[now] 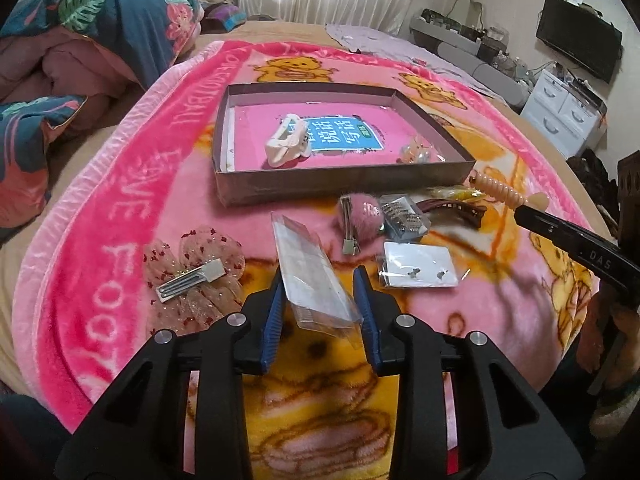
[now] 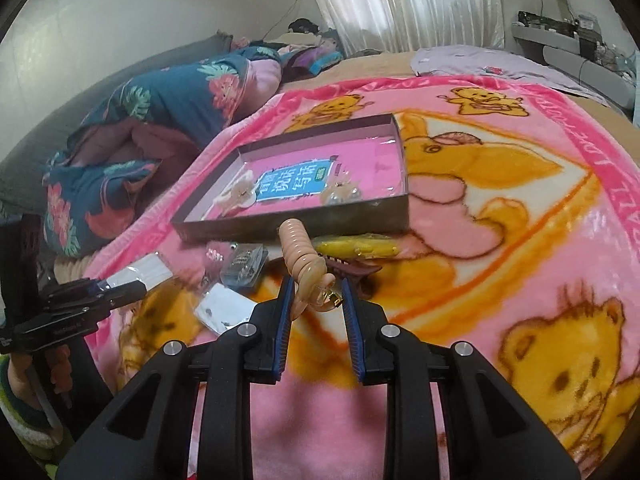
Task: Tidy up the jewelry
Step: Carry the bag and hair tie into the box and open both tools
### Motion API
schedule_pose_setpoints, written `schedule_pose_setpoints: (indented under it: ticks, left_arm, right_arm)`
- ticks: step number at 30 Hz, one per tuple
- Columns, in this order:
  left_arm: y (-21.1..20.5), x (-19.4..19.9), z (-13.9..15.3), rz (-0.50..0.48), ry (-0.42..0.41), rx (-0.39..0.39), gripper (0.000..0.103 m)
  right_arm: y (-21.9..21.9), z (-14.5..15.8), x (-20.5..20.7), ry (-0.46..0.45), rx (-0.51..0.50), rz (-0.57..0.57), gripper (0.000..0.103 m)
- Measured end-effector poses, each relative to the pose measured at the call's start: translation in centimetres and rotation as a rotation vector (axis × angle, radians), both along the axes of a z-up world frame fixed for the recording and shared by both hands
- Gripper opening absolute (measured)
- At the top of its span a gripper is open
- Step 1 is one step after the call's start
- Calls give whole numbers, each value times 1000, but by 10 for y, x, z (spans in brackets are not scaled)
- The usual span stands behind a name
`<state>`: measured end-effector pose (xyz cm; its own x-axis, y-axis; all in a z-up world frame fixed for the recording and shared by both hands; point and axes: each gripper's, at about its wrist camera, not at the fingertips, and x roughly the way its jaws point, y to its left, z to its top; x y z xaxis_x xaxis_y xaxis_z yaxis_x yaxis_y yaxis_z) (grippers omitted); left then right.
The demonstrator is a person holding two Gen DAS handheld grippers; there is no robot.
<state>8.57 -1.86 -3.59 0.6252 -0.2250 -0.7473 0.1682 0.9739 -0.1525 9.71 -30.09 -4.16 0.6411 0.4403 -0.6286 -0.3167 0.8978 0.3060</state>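
My left gripper is shut on a clear plastic packet, lifted off the pink bear blanket. The same packet shows in the right wrist view, in the left gripper. My right gripper is shut on a peach ribbed hair clip, seen in the left wrist view too as the clip in the right gripper. Just beyond stands a shallow box with a cream claw clip and a small ornament inside.
On the blanket lie a sheer bow clip, a pink fluffy clip, a bag of hairpins, an earring card, a brown claw clip and a yellow piece. A folded quilt is at the left.
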Motion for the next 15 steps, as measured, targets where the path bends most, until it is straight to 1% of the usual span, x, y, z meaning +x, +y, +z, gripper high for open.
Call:
schedule_pose_setpoints:
  ticks: [8,15]
  left_arm:
    - [1,4,13,1,-23,-29,24]
    - [-2,15,32,-5,-49,-46,23]
  right_arm:
    - [1,5,-4,-19,12,8,23]
    - [-5,13,-6,-45,17,-4,23]
